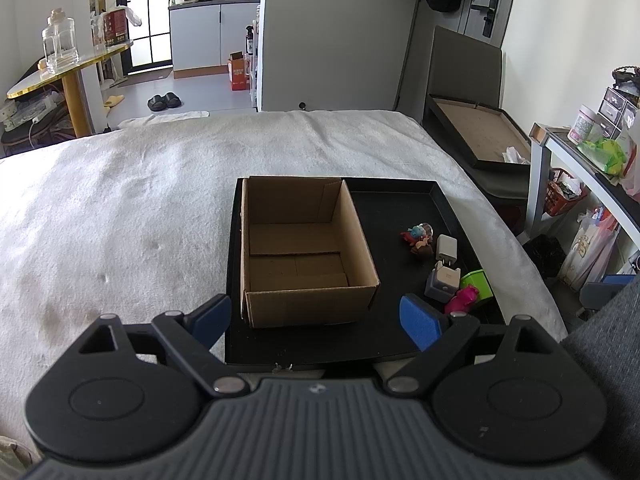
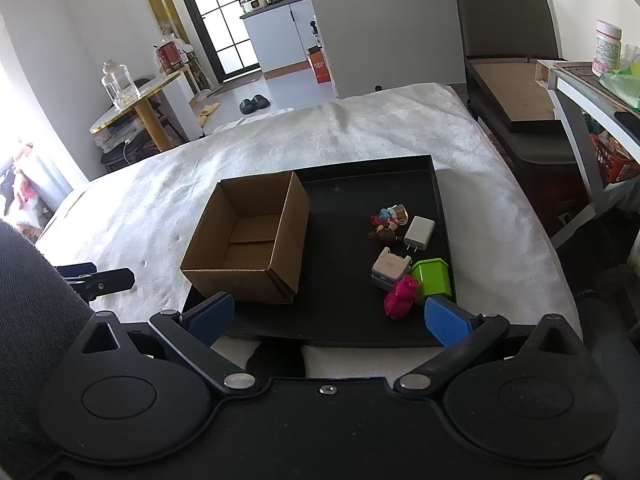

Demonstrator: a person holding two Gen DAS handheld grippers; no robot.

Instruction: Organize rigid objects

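Left claw (image 1: 316, 320) spread wide, empty cardboard box (image 1: 304, 252), black tray (image 1: 400, 200), no legible writing

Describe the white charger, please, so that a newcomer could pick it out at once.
On the black tray, look right of the cardboard box to the cluster of small items. The white charger lies beside the small figurines: a plain white block with two metal prongs.
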